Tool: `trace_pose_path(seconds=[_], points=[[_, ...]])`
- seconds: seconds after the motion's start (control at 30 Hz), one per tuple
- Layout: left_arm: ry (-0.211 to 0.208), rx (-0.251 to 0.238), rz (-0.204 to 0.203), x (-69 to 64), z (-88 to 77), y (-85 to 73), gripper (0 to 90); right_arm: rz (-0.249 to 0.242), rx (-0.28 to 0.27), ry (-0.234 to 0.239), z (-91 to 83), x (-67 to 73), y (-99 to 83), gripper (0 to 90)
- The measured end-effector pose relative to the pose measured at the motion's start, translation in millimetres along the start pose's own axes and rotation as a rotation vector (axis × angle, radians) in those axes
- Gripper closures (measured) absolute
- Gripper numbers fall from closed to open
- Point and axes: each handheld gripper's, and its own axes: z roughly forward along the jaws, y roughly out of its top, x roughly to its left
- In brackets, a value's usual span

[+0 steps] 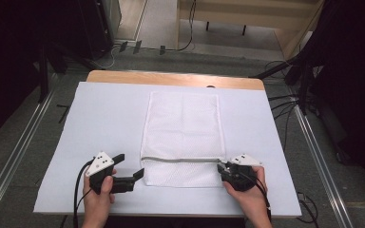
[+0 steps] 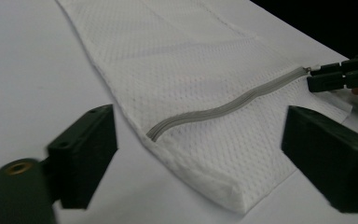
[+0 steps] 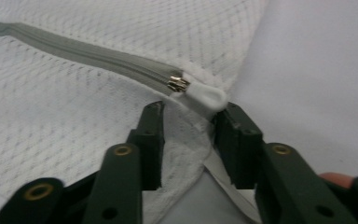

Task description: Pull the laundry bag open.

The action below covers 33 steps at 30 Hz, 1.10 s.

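Even overhead light brightens the tabletop (image 1: 104, 123); the surroundings fall dark. In both gripper views the near jaws are soft and blurred.

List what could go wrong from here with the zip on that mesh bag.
1. The right gripper has bag fabric between its slightly parted jaws just short of the zip slider; closing may catch mesh, not the slider.
2. The left gripper is open beside the mesh bag, so a pull may drag the unpinned bag across the table.
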Motion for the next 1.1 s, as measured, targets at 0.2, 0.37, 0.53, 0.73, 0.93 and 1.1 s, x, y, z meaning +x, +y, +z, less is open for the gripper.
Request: trace_pose_path(seconds=[0.2,0.37,0.53,0.73,0.93,1.1], points=[[-0.078,0.056,0.049,-32.1,28.5,11.0,15.8,0.025,-0.003,0.016,-2.2,-7.1,-0.4,86.8],[-0.110,0.098,0.061,-59.5,59.2,21.1,19.3,0.012,-0.033,0.020,-7.6,-8.2,0.2,90.0],[-0.142,0.143,0.088,-87.6,92.1,34.1,39.7,-0.013,-0.069,0.021,-13.3,-6.7,2.6,90.0],[-0.172,0.171,0.075,-106.2,123.8,45.3,55.7,-0.026,-0.106,0.033,-20.1,-4.5,4.4,90.0],[-0.174,0.207,0.038,-113.3,146.6,55.8,50.4,-0.049,-0.120,0.053,-22.0,-1.7,5.3,90.0],[-0.153,0.210,0.010,-121.4,160.4,66.7,45.2,-0.086,-0.128,0.066,-21.4,4.8,5.6,90.0]])
